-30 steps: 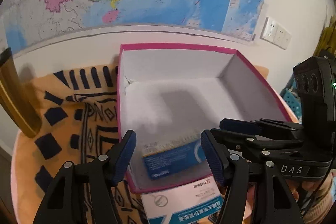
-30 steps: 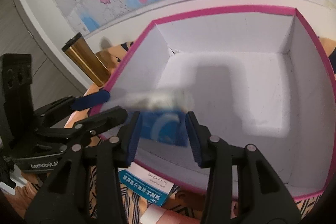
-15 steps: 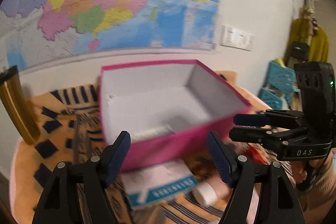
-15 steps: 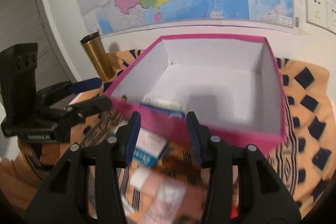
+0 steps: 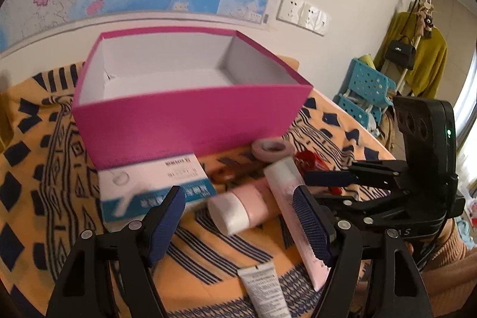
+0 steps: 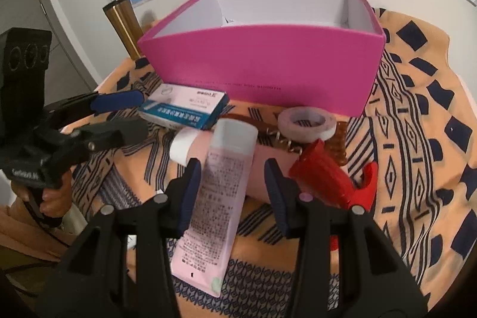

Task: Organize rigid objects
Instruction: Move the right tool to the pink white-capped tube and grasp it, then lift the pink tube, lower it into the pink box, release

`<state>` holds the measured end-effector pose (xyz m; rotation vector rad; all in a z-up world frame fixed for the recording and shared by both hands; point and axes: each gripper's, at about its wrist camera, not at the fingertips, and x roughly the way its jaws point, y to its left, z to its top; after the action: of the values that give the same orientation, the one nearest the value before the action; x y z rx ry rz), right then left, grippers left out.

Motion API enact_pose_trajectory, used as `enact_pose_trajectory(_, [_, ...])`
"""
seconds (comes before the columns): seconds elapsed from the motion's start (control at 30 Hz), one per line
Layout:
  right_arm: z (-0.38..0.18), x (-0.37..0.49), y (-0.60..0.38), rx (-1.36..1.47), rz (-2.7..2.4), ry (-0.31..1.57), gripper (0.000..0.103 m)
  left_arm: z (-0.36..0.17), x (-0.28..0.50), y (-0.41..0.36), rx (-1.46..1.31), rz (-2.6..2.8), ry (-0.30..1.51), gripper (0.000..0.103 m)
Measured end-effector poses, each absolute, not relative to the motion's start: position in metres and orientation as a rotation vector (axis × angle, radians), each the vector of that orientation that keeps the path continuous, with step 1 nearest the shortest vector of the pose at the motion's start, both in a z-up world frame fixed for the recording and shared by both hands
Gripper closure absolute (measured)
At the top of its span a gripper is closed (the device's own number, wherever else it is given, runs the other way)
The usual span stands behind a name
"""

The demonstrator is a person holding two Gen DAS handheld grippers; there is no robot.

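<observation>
Both hand-held grippers stand wide apart and hold nothing. The right hand-held gripper (image 6: 229, 187) straddles a pink tube (image 6: 216, 198) lying on the surface. Ahead of the left hand-held gripper (image 5: 238, 216) lie a blue-and-white medicine box (image 5: 155, 184) and, beyond it, the pink box (image 5: 190, 121).

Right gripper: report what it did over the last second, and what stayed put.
The right gripper let go of a blue-and-white box inside the pink box, then pulled back, open, over the pink tube. The left gripper backed away too, open. The pink box and the medicine box in front of it stayed put.
</observation>
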<state>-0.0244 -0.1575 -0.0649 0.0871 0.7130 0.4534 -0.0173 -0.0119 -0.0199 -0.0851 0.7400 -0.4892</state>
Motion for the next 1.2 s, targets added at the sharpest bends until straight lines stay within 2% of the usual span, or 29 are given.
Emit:
enact_pose_trajectory(0.43, [-0.067, -0.009, -0.149, 0.098, 0.431, 0.73, 0.057, -0.042, -0.026, -0.025, -0.088, -0.567, 0.811, 0.027])
enact_pose_trajectory(0.5, [-0.067, -0.006, -0.15, 0.112, 0.444, 0.738, 0.061, -0.044, -0.026, -0.025, -0.091, -0.574, 0.816, 0.027])
enact_pose_trajectory(0.7, [-0.061, -0.005, -0.157, 0.163, 0.458, 0.722, 0.064, -0.049, -0.027, -0.032, -0.083, -0.621, 0.834, 0.027])
enact_pose_trajectory(0.97, [-0.037, -0.01, -0.161, 0.231, 0.499, 0.658, 0.065, -0.056, -0.025, -0.057, -0.04, -0.708, 0.862, 0.027])
enact_pose_trajectory(1.2, [-0.013, -0.016, -0.169, 0.286, 0.531, 0.59, 0.065, -0.066, -0.017, -0.045, -0.124, -0.717, 0.906, 0.029])
